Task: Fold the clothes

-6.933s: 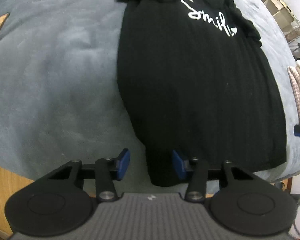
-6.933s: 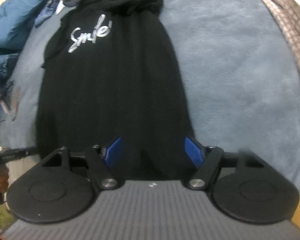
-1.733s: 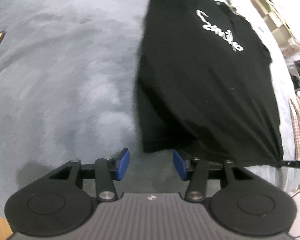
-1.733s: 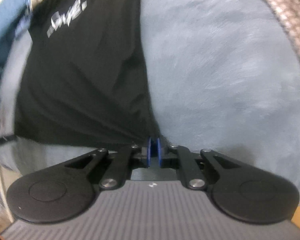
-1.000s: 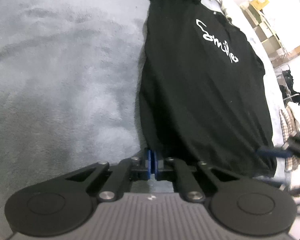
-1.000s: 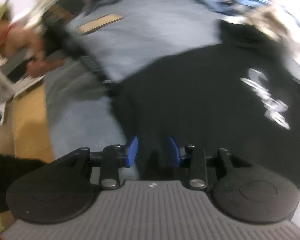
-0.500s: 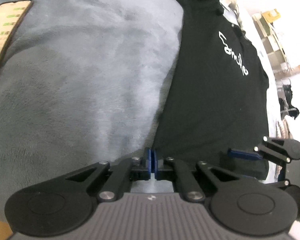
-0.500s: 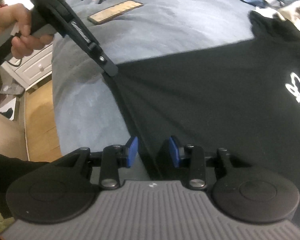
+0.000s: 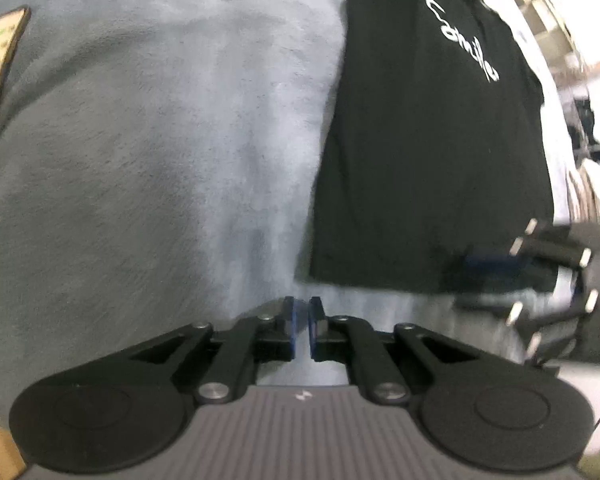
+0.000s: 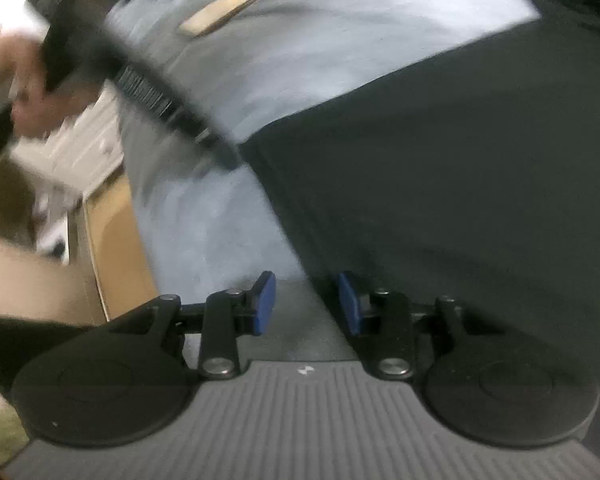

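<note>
We're at the bottom hem of the black T-shirt (image 9: pixel 428 152), which lies flat on the grey-blue blanket of the bed (image 9: pixel 160 140) with its white script print up, collar end far from us. From how it lies, we judge the shirt spread and smoothed but not yet folded, so the step in hand looks like the release after straightening the hem.

Look at the left tool (image 9: pixel 301 322): its blue pads are parting right now, only a thin slit between them, and nothing is caught there. The hem corner sits just beyond the tips, bare blanket showing in the gap. So the shirt is free on that side.

Over to the right tool (image 10: pixel 307 304): its pads stand apart, straddling the hem edge, which runs down between them. The far pad rests against or over the dark cloth, the near one over blanket; we see no pinch on the fabric. In the left wrist view this tool shows blurred at the other hem corner.

A flat tan board (image 10: pixel 232 4) lies on the blanket beyond, well clear of the shirt.

What does the next move call for? We'd say both tools must spread wider, then take a fresh bite, either on one long side to bring it across, or on the two hem corners to carry them up toward the collar. The grip must catch both layers, or the fold will drag crooked.
</note>
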{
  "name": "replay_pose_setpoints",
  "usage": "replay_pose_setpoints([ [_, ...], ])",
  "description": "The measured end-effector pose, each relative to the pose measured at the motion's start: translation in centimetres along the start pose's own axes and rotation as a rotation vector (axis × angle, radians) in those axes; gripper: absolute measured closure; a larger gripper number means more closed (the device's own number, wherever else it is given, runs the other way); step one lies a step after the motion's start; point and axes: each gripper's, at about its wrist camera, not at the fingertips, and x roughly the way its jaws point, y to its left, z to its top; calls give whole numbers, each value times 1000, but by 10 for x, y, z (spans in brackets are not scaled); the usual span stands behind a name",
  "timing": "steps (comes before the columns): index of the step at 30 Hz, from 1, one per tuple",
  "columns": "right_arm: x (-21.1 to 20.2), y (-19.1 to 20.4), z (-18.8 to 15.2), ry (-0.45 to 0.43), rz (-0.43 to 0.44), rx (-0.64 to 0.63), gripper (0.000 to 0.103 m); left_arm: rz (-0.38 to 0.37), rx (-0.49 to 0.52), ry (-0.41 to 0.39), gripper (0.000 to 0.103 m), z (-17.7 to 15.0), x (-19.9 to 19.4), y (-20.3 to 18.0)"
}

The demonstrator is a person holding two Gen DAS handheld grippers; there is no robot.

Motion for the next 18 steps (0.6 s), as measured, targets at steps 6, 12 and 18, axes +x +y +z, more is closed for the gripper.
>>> replay_pose_setpoints([
  [6,-32,-57,6,-87,-216,182,69,37,124,-79,77,30,-26,-21],
  [12,-35,-106,-4,-146,-355,358,69,30,166,-98,58,74,-1,-45],
  [18,-67,-135,-49,-192,-458,454,69,170,159,22,69,66,27,-49],
])
